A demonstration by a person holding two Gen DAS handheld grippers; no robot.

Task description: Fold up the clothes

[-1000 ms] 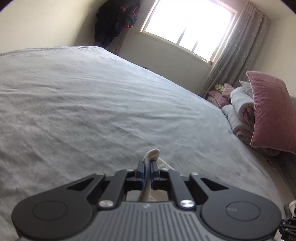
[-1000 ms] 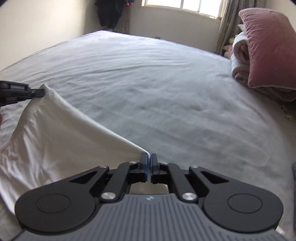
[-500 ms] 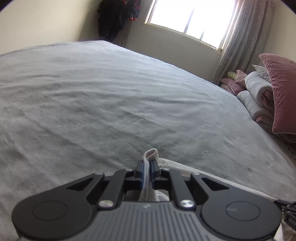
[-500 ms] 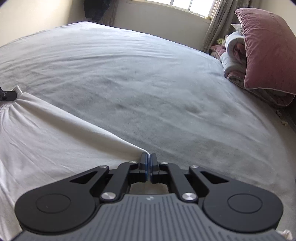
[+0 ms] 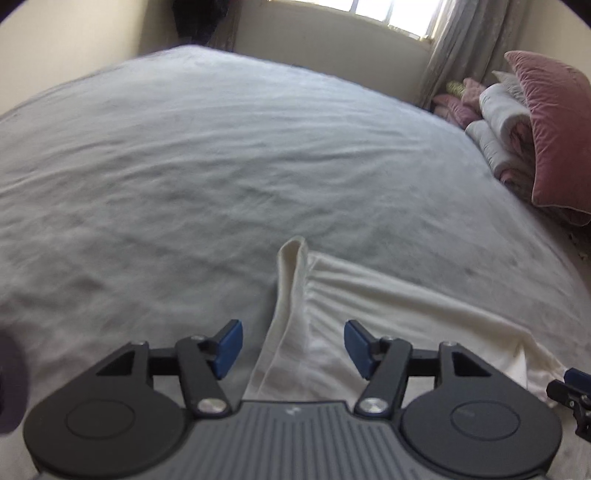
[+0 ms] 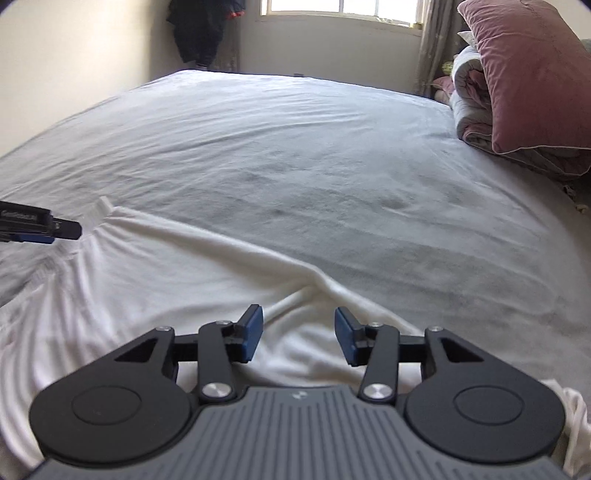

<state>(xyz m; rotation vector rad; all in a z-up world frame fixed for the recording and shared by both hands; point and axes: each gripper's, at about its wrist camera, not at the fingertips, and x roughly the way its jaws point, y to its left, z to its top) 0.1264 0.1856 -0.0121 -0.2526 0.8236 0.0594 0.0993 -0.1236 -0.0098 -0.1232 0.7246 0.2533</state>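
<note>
A white garment (image 5: 388, 306) lies spread on the grey bed (image 5: 221, 166), its far edge running across both views. My left gripper (image 5: 293, 345) is opening, its blue pads apart; a folded corner of the garment lies loose between them, untouched. In the right wrist view the white garment (image 6: 147, 280) fills the lower left. My right gripper (image 6: 298, 338) is opening too, with a ridge of the cloth lying between its pads, not pressed. The left gripper's tip (image 6: 55, 227) shows at the left edge there; the right gripper's tip (image 5: 569, 391) shows at the right edge of the left view.
A pink pillow (image 6: 532, 74) leans on rolled bedding (image 6: 472, 110) at the bed's right side. A window (image 6: 340, 7) and curtain (image 5: 469, 44) are on the far wall, with dark clothes (image 6: 203, 29) hanging in the corner. Grey bedsheet (image 6: 295, 147) stretches beyond the garment.
Both grippers were shut on the garment's corners and holding it up; now both have opened and the cloth lies on the bed. Both cameras tilted further down.
</note>
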